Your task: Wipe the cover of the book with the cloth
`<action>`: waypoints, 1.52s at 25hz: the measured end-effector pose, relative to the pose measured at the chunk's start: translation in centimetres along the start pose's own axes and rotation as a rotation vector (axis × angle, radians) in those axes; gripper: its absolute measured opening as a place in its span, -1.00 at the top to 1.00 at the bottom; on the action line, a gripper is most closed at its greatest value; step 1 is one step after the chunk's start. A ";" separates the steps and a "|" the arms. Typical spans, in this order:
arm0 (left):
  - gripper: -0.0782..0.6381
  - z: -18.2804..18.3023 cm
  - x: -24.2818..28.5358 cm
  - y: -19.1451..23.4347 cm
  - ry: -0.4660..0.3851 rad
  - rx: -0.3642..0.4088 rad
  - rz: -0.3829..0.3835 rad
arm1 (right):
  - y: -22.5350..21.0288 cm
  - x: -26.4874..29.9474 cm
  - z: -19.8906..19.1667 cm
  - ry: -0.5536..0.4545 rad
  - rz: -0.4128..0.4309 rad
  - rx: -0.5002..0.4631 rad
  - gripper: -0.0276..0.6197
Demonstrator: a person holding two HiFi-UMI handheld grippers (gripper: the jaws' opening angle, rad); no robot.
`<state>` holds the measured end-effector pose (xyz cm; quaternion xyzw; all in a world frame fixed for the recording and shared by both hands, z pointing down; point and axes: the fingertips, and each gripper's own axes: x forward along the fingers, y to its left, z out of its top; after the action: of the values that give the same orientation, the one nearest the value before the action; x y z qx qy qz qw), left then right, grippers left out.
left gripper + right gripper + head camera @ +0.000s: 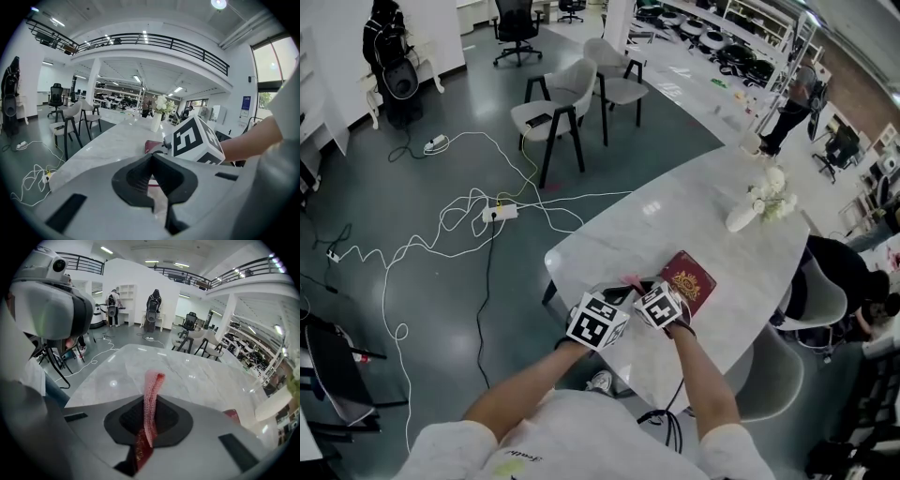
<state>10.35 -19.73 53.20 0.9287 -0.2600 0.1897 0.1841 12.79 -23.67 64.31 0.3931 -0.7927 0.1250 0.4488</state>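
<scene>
A dark red book [692, 279] with a gold emblem lies flat near the front edge of the white marble table [675, 211]. My right gripper [645, 289] hovers at the book's left edge, shut on a pink-red cloth [151, 394]. The cloth stands up as a narrow strip between the jaws. A tip of the cloth [630, 279] shows just beyond the grippers. My left gripper [609, 298] sits close beside the right one, to its left, jaws shut with their tips touching. From it I see the book's edge [152, 146] and the right gripper's marker cube [194, 140].
A white vase of pale flowers [748, 214] stands further along the table. Grey chairs [553, 111] and white cables with a power strip [502, 212] are on the floor to the left. A seated person [839, 272] is at the table's right side.
</scene>
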 end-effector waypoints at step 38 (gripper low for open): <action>0.76 -1.0 -0.7 -0.3 0.005 -0.004 -0.051 | 3.6 -3.3 -1.7 -0.145 -0.089 0.313 0.86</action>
<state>9.75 -18.73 53.65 0.9342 -0.2361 0.1867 0.1913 12.14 -18.63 63.14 0.5007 -0.7759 0.1981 0.3287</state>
